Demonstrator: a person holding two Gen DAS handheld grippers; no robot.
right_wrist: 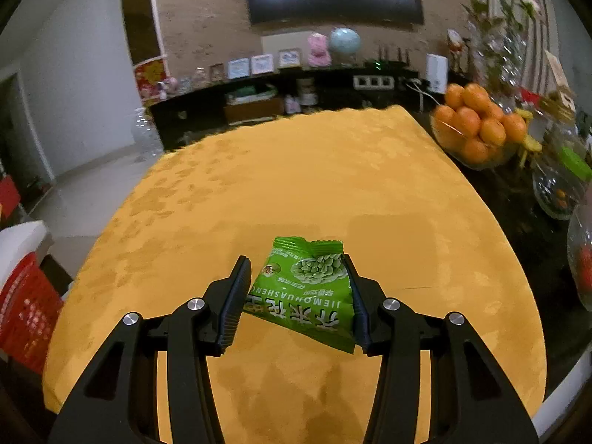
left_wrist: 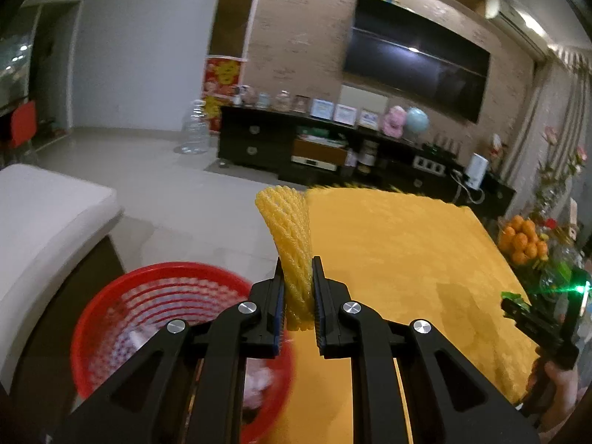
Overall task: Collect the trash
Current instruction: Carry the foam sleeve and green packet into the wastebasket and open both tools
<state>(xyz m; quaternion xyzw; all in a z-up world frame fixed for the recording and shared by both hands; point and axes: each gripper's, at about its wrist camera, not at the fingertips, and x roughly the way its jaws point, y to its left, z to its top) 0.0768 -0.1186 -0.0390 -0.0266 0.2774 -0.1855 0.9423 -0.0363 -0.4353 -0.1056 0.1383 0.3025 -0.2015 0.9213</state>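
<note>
Left gripper (left_wrist: 299, 270) clamped narrow on a yellow foam fruit net (left_wrist: 285, 236), net standing up between the fingers, above the edge of the yellow tablecloth (left_wrist: 399, 251). Red mesh basket (left_wrist: 122, 296) below and left of that claw, with blurred pale litter inside. Right gripper (right_wrist: 298, 270) spread wide around a green snack packet (right_wrist: 307, 288) on the cloth; right finger (right_wrist: 355, 296) touching the packet's edge, contact at the left finger unclear. Bowl of oranges (right_wrist: 477, 125) far ahead, right.
</note>
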